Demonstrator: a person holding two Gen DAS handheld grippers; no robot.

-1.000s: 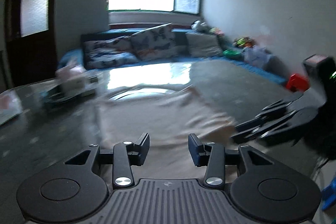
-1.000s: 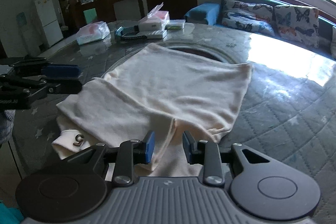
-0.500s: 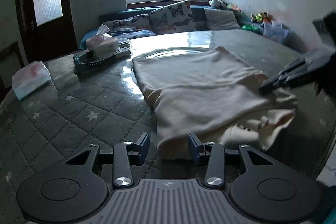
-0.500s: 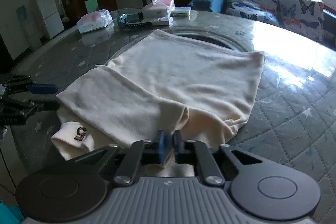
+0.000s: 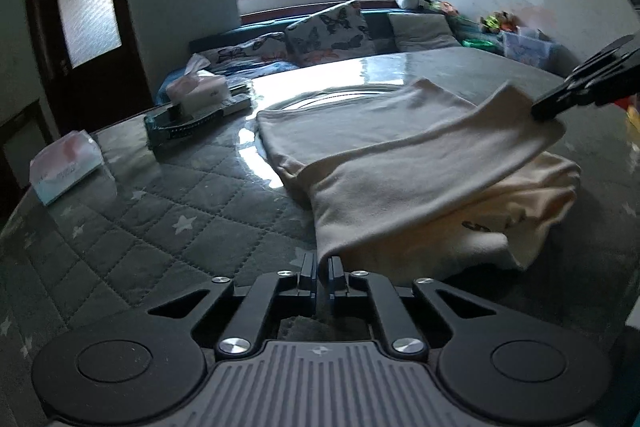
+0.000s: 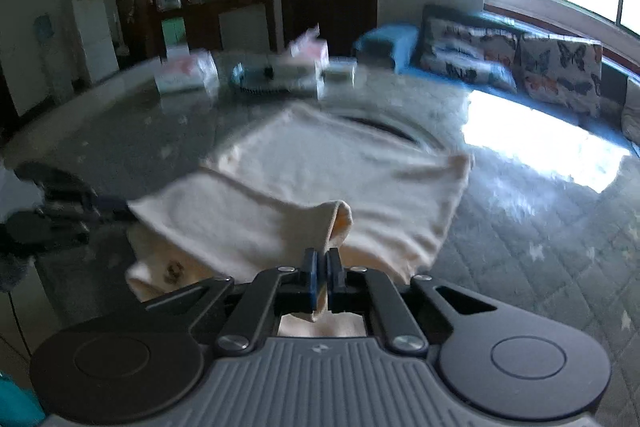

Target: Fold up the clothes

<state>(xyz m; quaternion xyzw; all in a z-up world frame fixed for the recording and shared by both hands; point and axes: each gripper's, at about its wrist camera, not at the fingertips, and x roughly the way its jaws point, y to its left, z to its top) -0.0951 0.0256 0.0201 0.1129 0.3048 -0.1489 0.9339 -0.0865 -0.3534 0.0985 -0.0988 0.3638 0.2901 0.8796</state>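
A cream garment [image 5: 400, 163] lies partly folded on the round table with a grey quilted cover [image 5: 160, 219]. My left gripper [image 5: 323, 269] is shut on the near corner of its top layer. My right gripper [image 6: 321, 267] is shut on the opposite corner of that layer and holds it raised; it also shows in the left wrist view [image 5: 548, 111] at the far right. The top layer [image 6: 248, 223] hangs taut between both grippers above a lower layer with a small dark logo [image 6: 175, 269]. The left gripper shows blurred in the right wrist view [image 6: 104, 207].
Two tissue packs [image 5: 66, 167] [image 5: 196, 89] and a teal tray [image 5: 180, 125] stand at the table's far left. A sofa with butterfly cushions [image 5: 328, 31] runs under the window. A glass turntable ring [image 6: 392, 127] lies under the garment's far end.
My left gripper closed on the garment's near corner. My right gripper, shut half a second ago, has lifted its corner off the table, and the top layer now rises between both grippers.
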